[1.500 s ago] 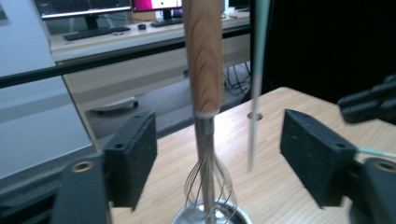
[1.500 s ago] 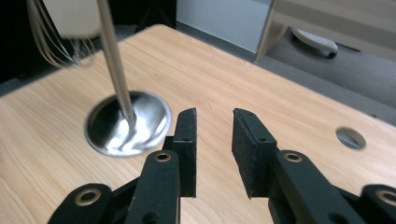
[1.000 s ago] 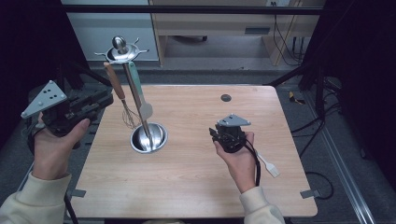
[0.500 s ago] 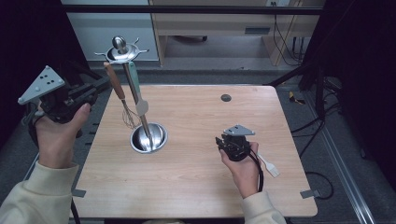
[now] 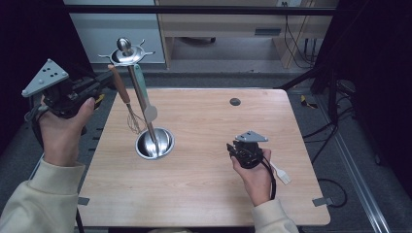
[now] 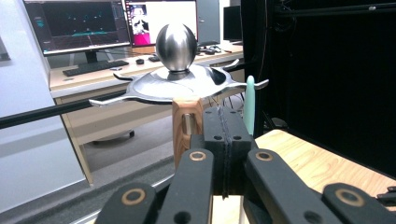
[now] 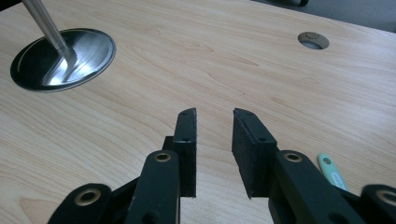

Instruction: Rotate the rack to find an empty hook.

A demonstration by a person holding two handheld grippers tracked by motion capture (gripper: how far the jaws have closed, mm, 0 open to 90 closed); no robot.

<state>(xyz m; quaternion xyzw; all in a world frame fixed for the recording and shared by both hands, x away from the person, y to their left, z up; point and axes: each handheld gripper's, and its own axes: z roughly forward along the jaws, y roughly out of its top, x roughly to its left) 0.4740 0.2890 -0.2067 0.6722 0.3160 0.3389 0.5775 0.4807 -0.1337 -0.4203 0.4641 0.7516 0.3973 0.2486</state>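
Wooden table (image 5: 194, 194), pale, with a round grommet hole (image 5: 235, 102) near the far edge

Steel utensil stand (image 5: 141, 104) toward the left of the table: round shiny base (image 5: 154, 143) on the wood, slanted pole, hooked disc with a ball knob (image 6: 176, 41) at the top

Hanging from the disc: whisk (image 5: 127, 104) with a wooden handle (image 6: 186, 126), wire head low beside the pole; next to it a mint-green handled spatula (image 5: 144, 97)

Left gripper (image 5: 104, 80) raised off the table's left edge, level with the top of the whisk handle; jaws pressed flat together, nothing between them, just beside the wooden handle and, in the left gripper view, slightly in front of it; contact with the handle cannot be told

Right gripper (image 7: 214, 140) low over the bare wood at the right front of the table, well apart from the stand; jaws parted by a moderate gap, holding nothing

Small white and mint tool (image 5: 281, 173) flat on the table just beside the right hand (image 5: 256, 179)
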